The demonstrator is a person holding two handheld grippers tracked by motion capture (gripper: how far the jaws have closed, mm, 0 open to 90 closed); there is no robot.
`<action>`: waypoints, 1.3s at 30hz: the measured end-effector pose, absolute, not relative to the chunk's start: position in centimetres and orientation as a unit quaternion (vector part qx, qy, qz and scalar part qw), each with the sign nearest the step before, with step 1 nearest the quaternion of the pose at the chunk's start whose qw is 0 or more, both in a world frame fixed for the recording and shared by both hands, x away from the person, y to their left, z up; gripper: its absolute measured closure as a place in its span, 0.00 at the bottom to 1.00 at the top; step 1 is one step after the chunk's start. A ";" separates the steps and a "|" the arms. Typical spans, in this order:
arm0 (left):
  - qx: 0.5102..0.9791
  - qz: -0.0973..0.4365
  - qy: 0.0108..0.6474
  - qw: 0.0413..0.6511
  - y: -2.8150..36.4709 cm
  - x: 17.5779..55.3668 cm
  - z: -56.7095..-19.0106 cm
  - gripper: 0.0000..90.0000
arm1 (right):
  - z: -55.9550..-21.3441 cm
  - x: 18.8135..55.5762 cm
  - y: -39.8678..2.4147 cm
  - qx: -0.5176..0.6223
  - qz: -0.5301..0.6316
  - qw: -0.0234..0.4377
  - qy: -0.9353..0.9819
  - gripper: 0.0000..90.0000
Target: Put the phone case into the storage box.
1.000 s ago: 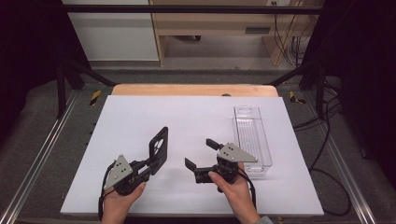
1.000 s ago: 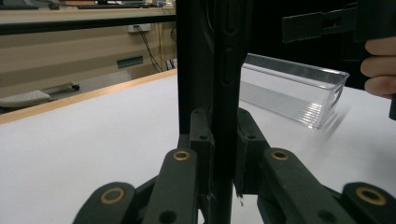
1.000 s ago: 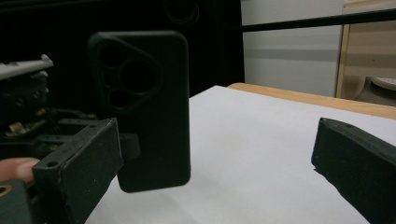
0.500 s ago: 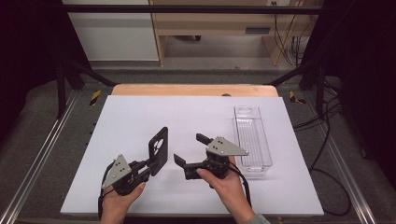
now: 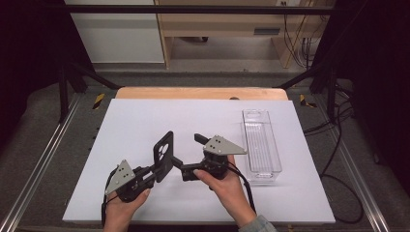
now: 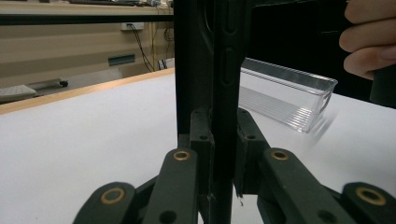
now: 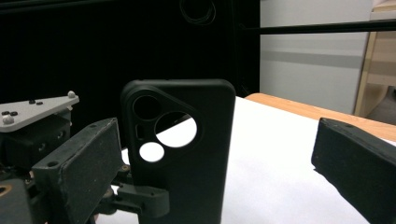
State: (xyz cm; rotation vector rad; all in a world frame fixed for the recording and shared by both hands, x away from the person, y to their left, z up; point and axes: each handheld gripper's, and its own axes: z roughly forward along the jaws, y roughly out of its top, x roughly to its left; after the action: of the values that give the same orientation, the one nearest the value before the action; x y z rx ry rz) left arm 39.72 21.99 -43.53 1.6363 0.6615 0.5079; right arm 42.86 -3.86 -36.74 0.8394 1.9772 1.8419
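Left gripper (image 5: pixel 153 175) fingers (image 6: pixel 201 140) clenched on case (image 5: pixel 163 155) bottom edge, long axis upright above worktop (image 5: pixel 145 121). Right gripper (image 5: pixel 186 157) fingers (image 7: pixel 81 163) spread wide, case between them, untouched. Right hand nearest for the take. Tray (image 5: pixel 261 145) beyond it.

You have 1 black phone case (image 5: pixel 163 155) in front of you, pierced by 3 round camera openings. You work with 2 grippers: 1 left gripper (image 5: pixel 155 175) and 1 right gripper (image 5: pixel 186 155), each topped by 1 grey three-cornered plate. There is 1 clear plastic tray (image 5: pixel 261 140) on 1 white table (image 5: pixel 145 121). 2 hands enter from the bottom edge.
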 end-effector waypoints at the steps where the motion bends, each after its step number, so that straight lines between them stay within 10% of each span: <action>1: 0.707 0.219 0.287 0.608 22.0 39.7 -43.5 0.90 | -36.8 42.9 -3.7 0.294 0.644 0.153 0.690 0.02; 39: 0.704 0.174 0.286 0.626 22.1 40.0 -43.8 0.90 | -39.1 45.3 1.7 0.290 0.647 0.118 0.695 0.09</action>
State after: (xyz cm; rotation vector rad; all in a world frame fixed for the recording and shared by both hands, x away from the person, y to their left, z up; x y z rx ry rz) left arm 40.02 22.14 -43.80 1.6154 0.6550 0.3984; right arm 45.29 1.74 -39.06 0.8483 2.0344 1.8934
